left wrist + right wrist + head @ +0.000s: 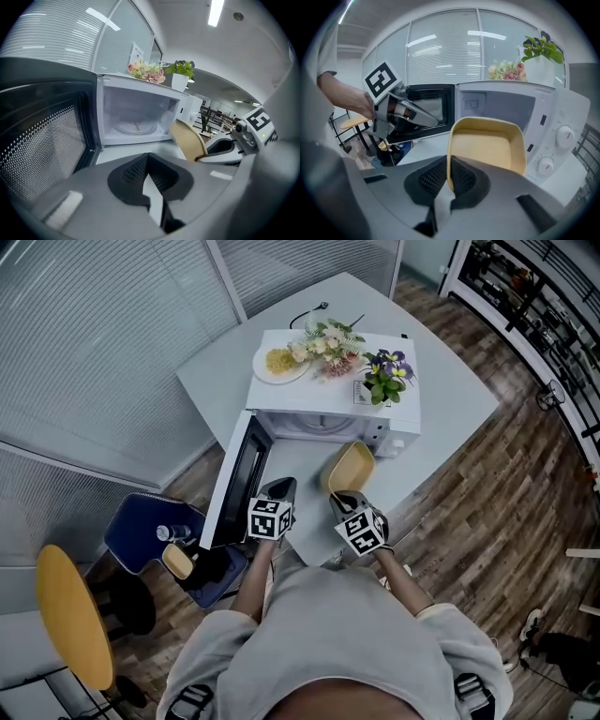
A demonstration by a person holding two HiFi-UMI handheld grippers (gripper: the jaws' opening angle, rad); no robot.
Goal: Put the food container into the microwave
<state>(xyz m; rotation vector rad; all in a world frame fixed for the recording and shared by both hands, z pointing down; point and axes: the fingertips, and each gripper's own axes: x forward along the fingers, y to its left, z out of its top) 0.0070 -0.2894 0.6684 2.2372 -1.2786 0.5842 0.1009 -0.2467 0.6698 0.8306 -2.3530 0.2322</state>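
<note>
Pale yellow, the food container (352, 467) is held by its near wall in the right gripper (341, 500), whose jaws are closed tight on this thin wall. The container is tilted, its open side toward the person, just in front of the white microwave (323, 423) and not inside it. The microwave door (240, 476) stands open at the left. The left gripper (279, 489) is near this door, its jaws together with nothing between them
</note>
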